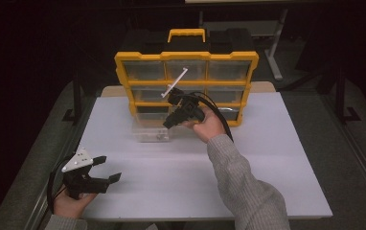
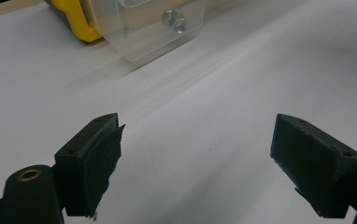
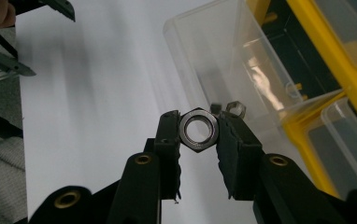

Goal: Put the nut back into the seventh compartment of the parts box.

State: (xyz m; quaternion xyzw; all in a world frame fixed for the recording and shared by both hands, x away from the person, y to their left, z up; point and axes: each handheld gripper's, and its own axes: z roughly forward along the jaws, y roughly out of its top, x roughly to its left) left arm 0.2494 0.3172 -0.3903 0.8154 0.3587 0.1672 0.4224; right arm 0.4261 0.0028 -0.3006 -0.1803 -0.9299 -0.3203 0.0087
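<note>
My right gripper [image 3: 198, 133] is pinching a steel hex nut [image 3: 198, 129] flat between its two jaws, the bore facing straight back at me. Just ahead of the jaw tips sits the clear plastic drawer [image 3: 223, 60], pulled out of the yellow organiser [image 3: 328, 46] and resting on the white tabletop [image 3: 97, 93]; a second, smaller nut [image 3: 235, 108] shows right past the tip of the jaw on my right in this view, inside that drawer as far as I can tell. From the high view, the right gripper [image 1: 167, 123] is held up in front of the organiser [image 1: 186, 86], with the drawer [image 1: 151, 132] directly below and ahead of it.

My left gripper [image 2: 195, 149] is spread wide, nothing between the jaws, just bare tabletop [image 2: 204, 121] under them. Well ahead of it I see the same drawer [image 2: 162, 28] with two nuts [image 2: 173, 21] lying inside, touching each other. From above, the left gripper [image 1: 107, 168] is low at the near corner, well apart from the right one, with my hand [image 1: 71, 203] around its grip.
</note>
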